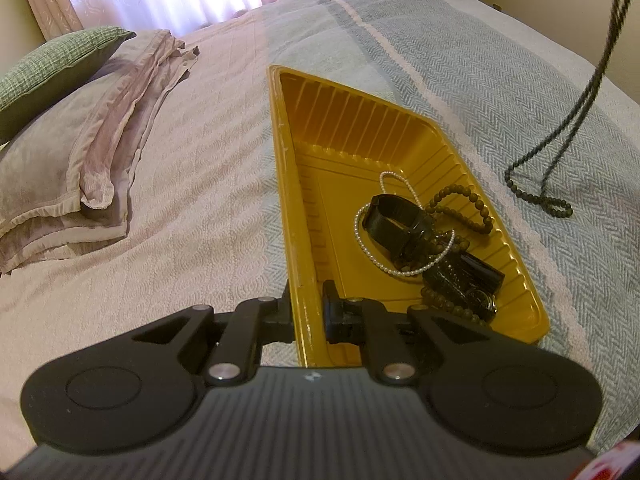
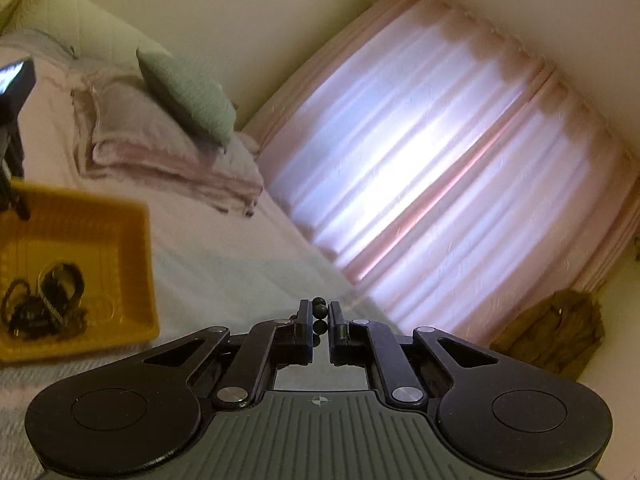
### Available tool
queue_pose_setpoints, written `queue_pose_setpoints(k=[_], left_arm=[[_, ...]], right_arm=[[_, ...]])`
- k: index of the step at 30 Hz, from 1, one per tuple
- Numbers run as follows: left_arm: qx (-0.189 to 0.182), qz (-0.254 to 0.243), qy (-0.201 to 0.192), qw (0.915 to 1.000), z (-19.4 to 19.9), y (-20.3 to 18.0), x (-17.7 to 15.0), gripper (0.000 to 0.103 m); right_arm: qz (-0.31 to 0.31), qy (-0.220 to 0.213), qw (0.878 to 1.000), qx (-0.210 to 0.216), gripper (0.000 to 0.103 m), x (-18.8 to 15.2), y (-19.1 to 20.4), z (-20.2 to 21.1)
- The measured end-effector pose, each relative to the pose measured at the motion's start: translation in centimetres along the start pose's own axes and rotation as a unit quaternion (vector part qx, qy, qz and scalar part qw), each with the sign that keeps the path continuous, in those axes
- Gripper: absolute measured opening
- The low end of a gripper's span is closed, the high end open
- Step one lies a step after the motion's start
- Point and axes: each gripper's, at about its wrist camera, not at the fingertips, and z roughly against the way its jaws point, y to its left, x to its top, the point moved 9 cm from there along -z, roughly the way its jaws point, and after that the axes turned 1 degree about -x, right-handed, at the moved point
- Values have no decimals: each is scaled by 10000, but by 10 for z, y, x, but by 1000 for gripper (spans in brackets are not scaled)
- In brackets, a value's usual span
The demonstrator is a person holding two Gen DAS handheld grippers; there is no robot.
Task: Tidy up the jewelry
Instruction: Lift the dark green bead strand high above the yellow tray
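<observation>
Left tool [image 1: 306, 304] clenched on near wall of gold tray [image 1: 286, 184] on bed [image 1: 200, 208]. Right tool [image 2: 320, 322] raised, grasping black bead necklace [image 1: 560, 168] hanging right of tray.

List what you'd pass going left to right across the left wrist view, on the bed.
green cushion → folded pink pillows → yellow tray → pearl strand in the tray → black bead necklace hanging down onto the bedspread
</observation>
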Motion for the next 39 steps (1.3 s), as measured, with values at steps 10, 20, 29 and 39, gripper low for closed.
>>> queue_pose_setpoints(k=[10, 20, 29, 39], left_arm=[[5, -56, 17, 10000, 0, -1, 0, 10], [-20, -50, 13, 10000, 0, -1, 0, 10], [-24, -42, 10, 10000, -1, -1, 0, 10], [-44, -22, -4, 10000, -2, -1, 0, 10]], right_arm=[[92, -505, 9983, 292, 7, 77, -13, -12], [-27, -1108, 9928, 455, 7, 160, -23, -21], [-17, -1117, 9904, 811, 7, 189, 6, -51], [-16, -746, 9821, 1731, 7, 188, 77, -100]])
